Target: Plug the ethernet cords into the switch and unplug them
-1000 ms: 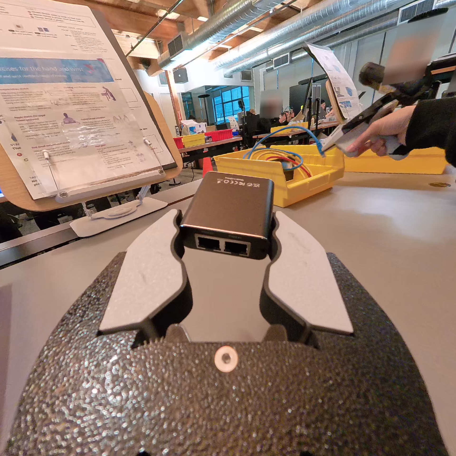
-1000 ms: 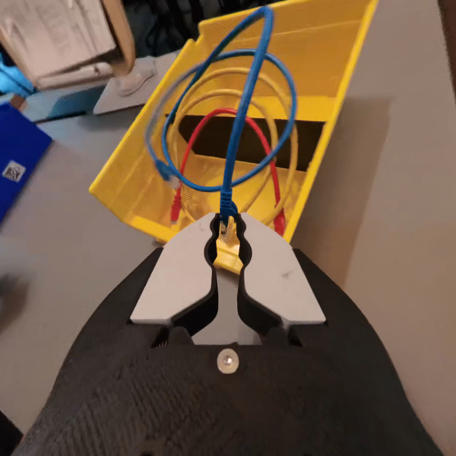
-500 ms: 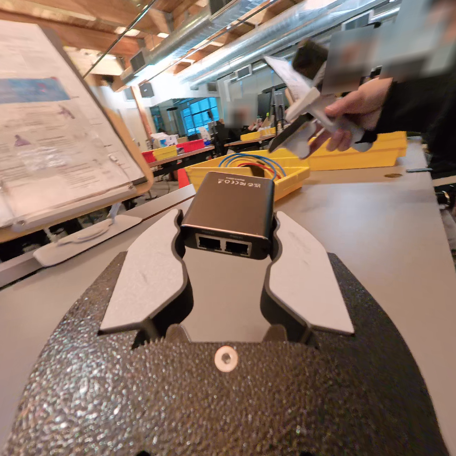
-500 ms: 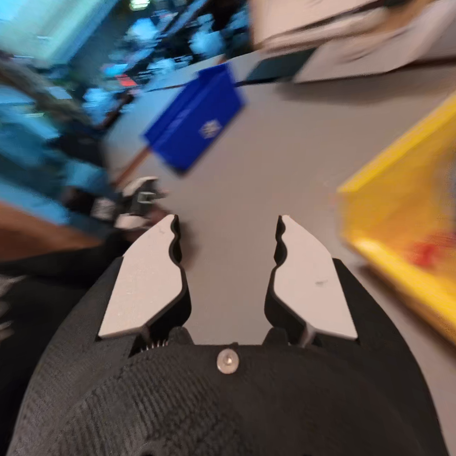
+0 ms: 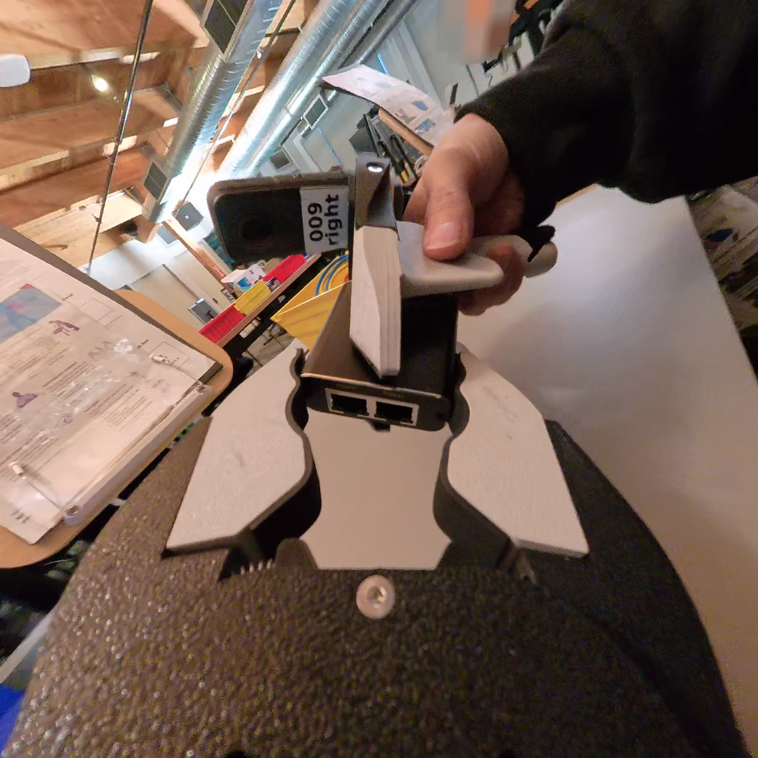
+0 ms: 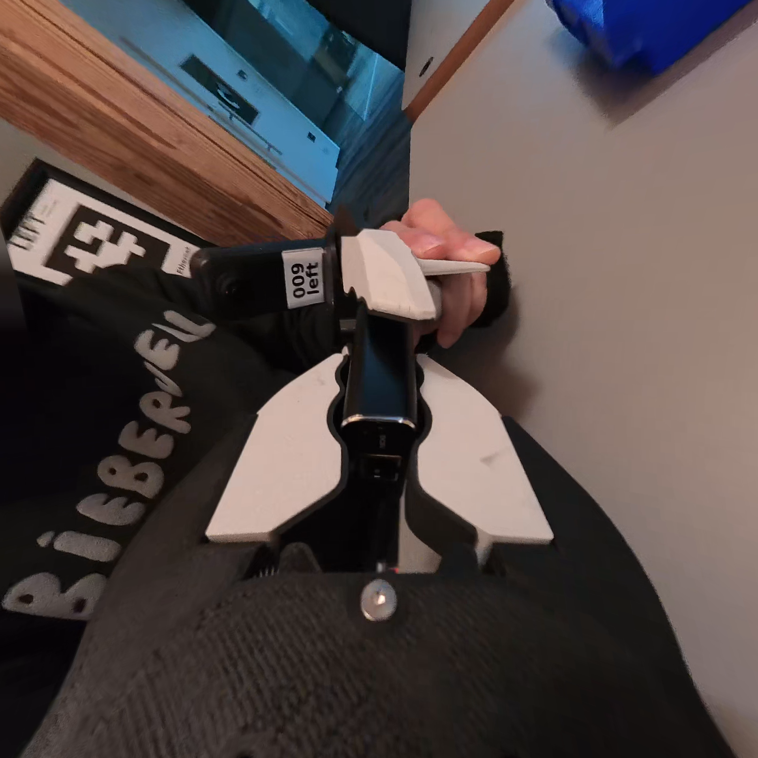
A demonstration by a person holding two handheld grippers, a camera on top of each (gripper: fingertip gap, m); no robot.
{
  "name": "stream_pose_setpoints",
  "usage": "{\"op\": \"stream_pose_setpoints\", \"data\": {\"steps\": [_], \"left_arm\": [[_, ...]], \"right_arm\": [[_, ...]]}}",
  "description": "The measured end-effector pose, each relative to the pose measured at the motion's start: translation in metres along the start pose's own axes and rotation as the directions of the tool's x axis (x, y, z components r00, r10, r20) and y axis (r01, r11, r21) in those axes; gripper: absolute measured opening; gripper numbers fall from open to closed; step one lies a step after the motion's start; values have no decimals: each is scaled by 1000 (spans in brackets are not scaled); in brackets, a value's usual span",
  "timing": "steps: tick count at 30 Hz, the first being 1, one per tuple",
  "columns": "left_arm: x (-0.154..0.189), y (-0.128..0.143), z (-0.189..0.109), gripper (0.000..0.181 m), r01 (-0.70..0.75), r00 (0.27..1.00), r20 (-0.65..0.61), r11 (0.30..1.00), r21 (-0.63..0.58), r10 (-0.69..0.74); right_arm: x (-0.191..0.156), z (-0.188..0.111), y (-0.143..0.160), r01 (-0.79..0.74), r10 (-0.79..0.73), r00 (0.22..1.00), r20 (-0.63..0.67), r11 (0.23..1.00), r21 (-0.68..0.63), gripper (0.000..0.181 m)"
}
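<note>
The black switch (image 5: 424,344) sits between the fingers of my left gripper (image 5: 377,361), which is shut on its sides, with two empty ports facing the camera. My right gripper (image 6: 381,365) is turned a quarter turn and shut on the switch's (image 6: 379,385) top and bottom faces from the opposite end. One of its white fingers (image 5: 375,303) lies across the switch's top. The left gripper (image 6: 385,283) shows beyond the switch in the right wrist view. Blue and yellow ethernet cords (image 5: 333,270) lie in the yellow bin (image 5: 311,318) behind.
A document stand (image 5: 90,389) stands at the left. The grey table (image 5: 594,328) spreads to the right. A blue object (image 6: 656,33) lies at the table's far side. A person's hand (image 5: 463,197) and dark sleeve hold the right gripper, with a dark garment (image 6: 102,410) close by.
My right gripper let go of the blue cord over the bin, swung across open, and closed on the switch. The left gripper tilted while still holding the switch.
</note>
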State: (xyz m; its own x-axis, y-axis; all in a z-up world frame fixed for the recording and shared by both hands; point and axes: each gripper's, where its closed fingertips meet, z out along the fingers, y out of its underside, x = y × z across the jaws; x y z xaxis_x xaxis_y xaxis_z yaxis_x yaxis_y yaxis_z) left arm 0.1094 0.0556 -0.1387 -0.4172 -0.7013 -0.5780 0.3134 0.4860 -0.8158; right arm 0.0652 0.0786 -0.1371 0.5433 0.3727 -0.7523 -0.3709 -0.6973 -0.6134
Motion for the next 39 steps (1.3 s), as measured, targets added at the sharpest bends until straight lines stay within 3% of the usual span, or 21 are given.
{"op": "stream_pose_setpoints", "data": {"steps": [3,5,7,9,11,13,15,17,18,21,23,28,32,39], "left_arm": [[-1,10,2,67,-49,998,43,997,-51,51],[-4,13,3,68,-3,998,65,998,-56,6],[-10,13,0,73,76,994,82,996,-38,-73],[-20,13,-3,73,156,983,103,988,-13,-154],[-28,15,-7,71,229,966,119,973,9,-228],[-35,17,-9,67,292,946,137,955,42,-295],[-38,16,-10,64,340,928,133,937,74,-348],[-39,15,-11,63,355,922,133,931,86,-364],[-38,15,-10,62,360,921,127,929,89,-369],[-35,13,-9,61,366,922,103,926,87,-374],[-33,12,-8,61,365,924,91,927,82,-372],[-29,13,-7,61,358,930,62,931,69,-362],[-29,14,-6,61,365,928,57,929,62,-368],[-30,16,-5,60,374,925,59,926,50,-376]], "right_arm": [[10,-1,4,61,-66,995,-78,996,-62,27],[18,-8,2,97,-113,982,-151,990,-105,28],[32,-30,-11,138,-169,945,-279,982,-125,28],[55,-75,-33,184,-240,838,-491,970,-160,28],[81,-142,-59,194,-313,621,-719,950,-246,27],[109,-231,-86,142,-409,269,-872,912,-384,27],[126,-318,-107,3,-464,-27,-886,886,-464,27],[141,-387,-121,-144,-540,-213,-814,841,-521,28],[150,-412,-123,-210,-581,-252,-774,813,-542,28],[178,-460,-109,-373,-648,-257,-717,751,-545,28],[193,-474,-95,-449,-659,-225,-717,724,-525,28],[223,-477,-78,-478,-643,-171,-746,716,-508,28],[227,-475,-84,-427,-660,-176,-730,720,-547,28],[211,-469,-93,-275,-563,-189,-804,817,-507,58]]}}
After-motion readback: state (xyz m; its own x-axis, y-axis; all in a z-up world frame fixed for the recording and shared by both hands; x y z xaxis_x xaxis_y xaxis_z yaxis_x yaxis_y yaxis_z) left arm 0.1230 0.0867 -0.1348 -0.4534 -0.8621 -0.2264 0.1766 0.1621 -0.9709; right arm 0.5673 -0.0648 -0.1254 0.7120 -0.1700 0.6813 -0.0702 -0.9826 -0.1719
